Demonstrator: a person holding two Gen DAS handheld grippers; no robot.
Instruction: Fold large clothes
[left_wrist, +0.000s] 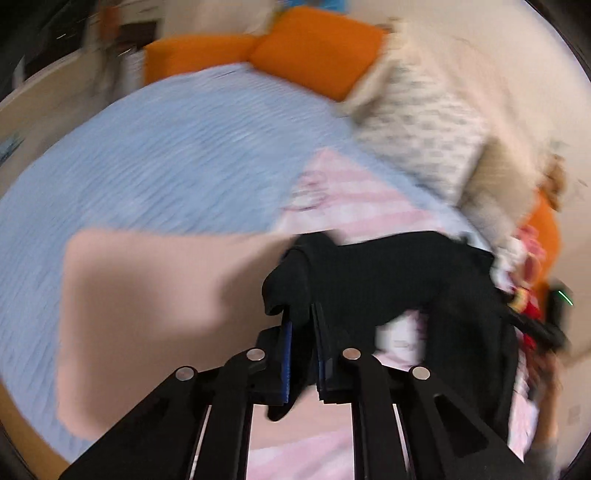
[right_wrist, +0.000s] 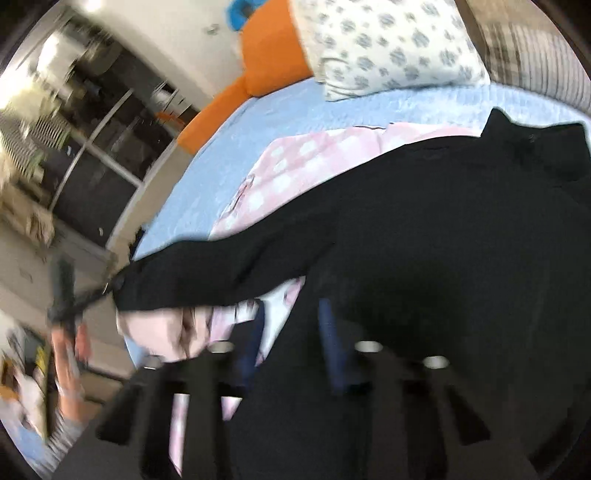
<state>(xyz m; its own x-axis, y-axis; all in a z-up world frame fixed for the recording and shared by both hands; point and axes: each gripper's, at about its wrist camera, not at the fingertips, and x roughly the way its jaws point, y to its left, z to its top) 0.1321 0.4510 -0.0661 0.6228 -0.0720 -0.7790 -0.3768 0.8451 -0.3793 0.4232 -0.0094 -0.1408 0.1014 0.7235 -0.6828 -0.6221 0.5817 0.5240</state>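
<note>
A black garment (left_wrist: 399, 273) hangs stretched in the air above the bed; it also shows in the right wrist view (right_wrist: 424, 229). My left gripper (left_wrist: 303, 317) is shut on one end of it, with black cloth bunched between the blue pads. My right gripper (right_wrist: 291, 317) is at the other end, with the cloth draped over its fingers; the blur hides whether the jaws are closed on it. The left gripper also shows in the right wrist view (right_wrist: 66, 295) at the garment's far end. A pink checked garment (right_wrist: 291, 166) lies flat on the bed under the black one.
The bed has a light blue cover (left_wrist: 166, 155). Orange cushions (left_wrist: 317, 48) and a white patterned pillow (right_wrist: 388, 44) lie at its head. A pale pink cloth (left_wrist: 147, 314) lies at the near left. Toys (left_wrist: 528, 280) sit at the right edge. Both views are blurred.
</note>
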